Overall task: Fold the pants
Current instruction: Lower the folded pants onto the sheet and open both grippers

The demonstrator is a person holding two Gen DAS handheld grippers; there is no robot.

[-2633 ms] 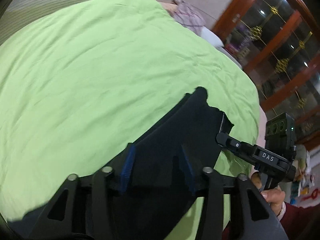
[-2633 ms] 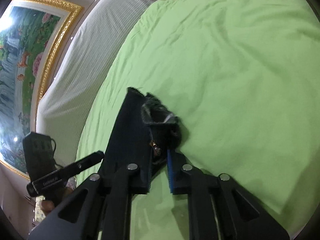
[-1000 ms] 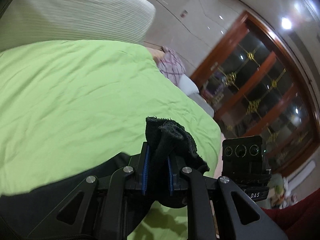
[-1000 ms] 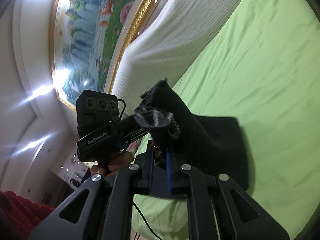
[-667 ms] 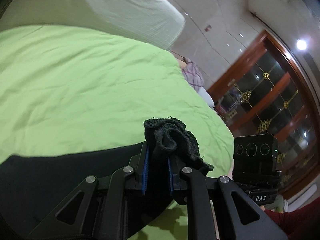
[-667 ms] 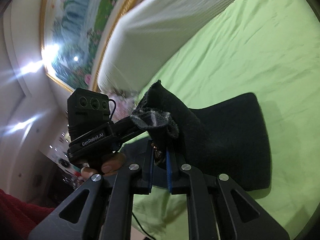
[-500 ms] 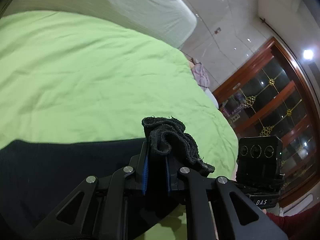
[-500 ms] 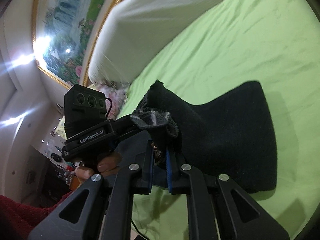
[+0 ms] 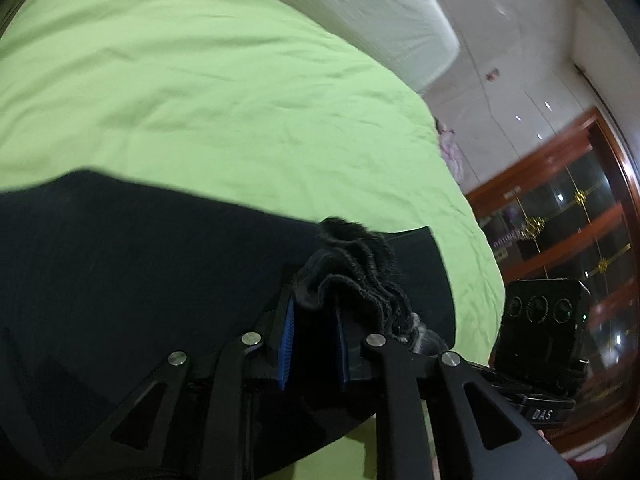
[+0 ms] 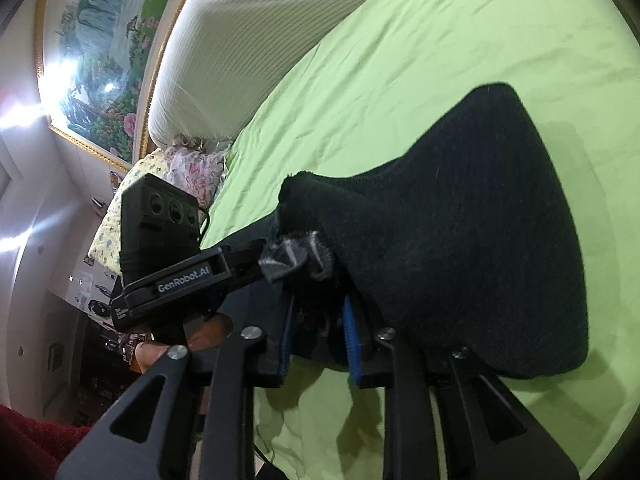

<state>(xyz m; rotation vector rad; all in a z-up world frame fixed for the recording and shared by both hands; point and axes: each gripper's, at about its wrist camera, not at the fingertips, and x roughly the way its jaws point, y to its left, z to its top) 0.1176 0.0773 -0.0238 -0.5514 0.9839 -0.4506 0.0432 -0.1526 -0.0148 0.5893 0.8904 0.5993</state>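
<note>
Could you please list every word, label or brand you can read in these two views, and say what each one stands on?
"GenRobot.AI": on the side of the left gripper, in the right wrist view.
"DAS": on the body of the right gripper, in the left wrist view.
Small white print at the end of the left gripper's body, below "GenRobot.AI": too small to read.
Signs behind the cabinet glass: too blurred to read.

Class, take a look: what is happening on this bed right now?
A person holding a gripping tool in each hand is folding black pants on a green bedsheet. The left tool and right tool each have a bunched edge of the pants between their blue pads. Both have just been opening, the right more so, apparently letting the folded-over cloth settle on the sheet.
</note>
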